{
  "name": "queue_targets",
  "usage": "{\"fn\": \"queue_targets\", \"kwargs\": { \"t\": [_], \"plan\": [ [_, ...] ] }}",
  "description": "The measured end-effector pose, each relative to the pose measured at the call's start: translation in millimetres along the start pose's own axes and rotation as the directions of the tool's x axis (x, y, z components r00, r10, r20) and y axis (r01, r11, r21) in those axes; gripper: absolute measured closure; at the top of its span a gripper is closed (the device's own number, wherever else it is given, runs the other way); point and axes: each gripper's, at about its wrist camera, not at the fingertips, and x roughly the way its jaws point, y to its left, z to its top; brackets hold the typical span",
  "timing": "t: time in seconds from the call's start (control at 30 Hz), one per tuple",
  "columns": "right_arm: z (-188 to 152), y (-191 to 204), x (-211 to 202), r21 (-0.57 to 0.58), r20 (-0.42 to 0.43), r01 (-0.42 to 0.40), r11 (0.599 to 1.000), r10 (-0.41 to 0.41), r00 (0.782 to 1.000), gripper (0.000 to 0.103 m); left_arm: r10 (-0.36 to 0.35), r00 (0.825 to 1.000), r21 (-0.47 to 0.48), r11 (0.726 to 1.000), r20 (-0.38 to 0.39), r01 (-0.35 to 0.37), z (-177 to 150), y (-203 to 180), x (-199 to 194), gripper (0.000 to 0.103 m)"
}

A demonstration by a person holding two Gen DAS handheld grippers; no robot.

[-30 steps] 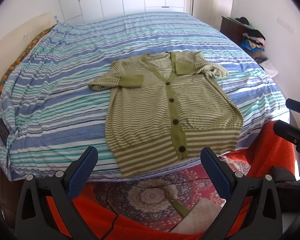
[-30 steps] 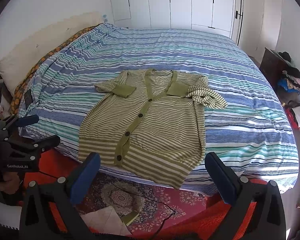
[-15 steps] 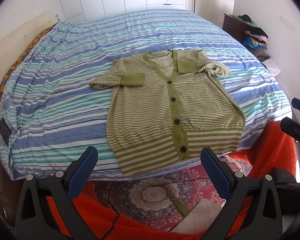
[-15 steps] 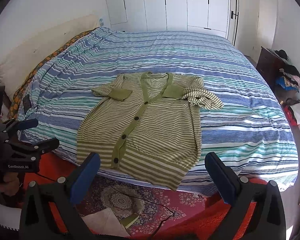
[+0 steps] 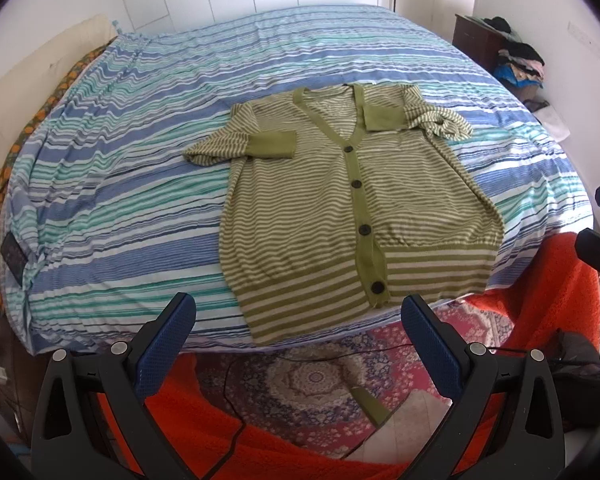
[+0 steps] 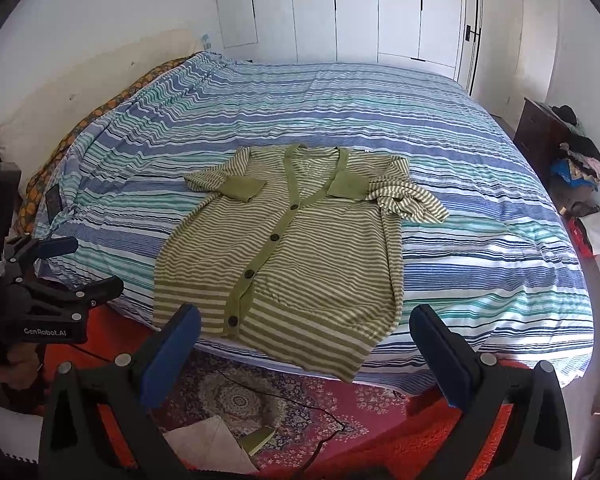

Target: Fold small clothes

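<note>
Both views have neared the cardigan on the bed.

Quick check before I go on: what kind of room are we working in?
Most likely a bedroom: the cardigan lies on a large bed with striped bedding, and white wardrobe doors line the far wall.

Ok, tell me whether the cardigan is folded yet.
Partly: the cardigan body lies spread flat, buttoned, on the bed; only both sleeves are folded in.
</note>
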Motion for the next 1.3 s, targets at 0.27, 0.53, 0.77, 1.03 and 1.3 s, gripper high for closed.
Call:
{"fn": "queue_targets", "kwargs": {
  "t": [0.27, 0.53, 0.77, 1.03, 1.3],
  "plan": [
    [-3, 0, 15, 0.009, -0.033, -0.006, 1.000, 0.006, 0.999, 0.000, -0.184, 0.967, -0.187, 0.971, -0.178, 0.151, 8, 56, 74, 0.004],
    [-2, -13, 37, 0.050, -0.051, -0.004, 0.999, 0.007, 0.999, 0.000, -0.326, 0.945, -0.119, 0.939, -0.009, 0.323, 134, 73, 142, 0.005],
    [0, -32, 46, 0.107, -0.059, 0.018, 0.994, -0.012, 0.998, 0.000, -0.062, 0.982, 0.285, 0.952, -0.177, 0.111, 176, -3, 277, 0.056],
    [-7, -48, 54, 0.149, -0.098, 0.044, 0.988, -0.029, 0.995, 0.000, -0.276, 0.957, 0.044, 0.959, -0.092, 0.281, 187, 50, 262, 0.100],
    [-6, -36, 59, 0.110, -0.089, 0.029, 0.994, -0.019, 0.996, 0.000, -0.310, 0.929, -0.479, 0.796, 0.201, 0.369, 114, 241, 174, 0.100]
  ]
}}
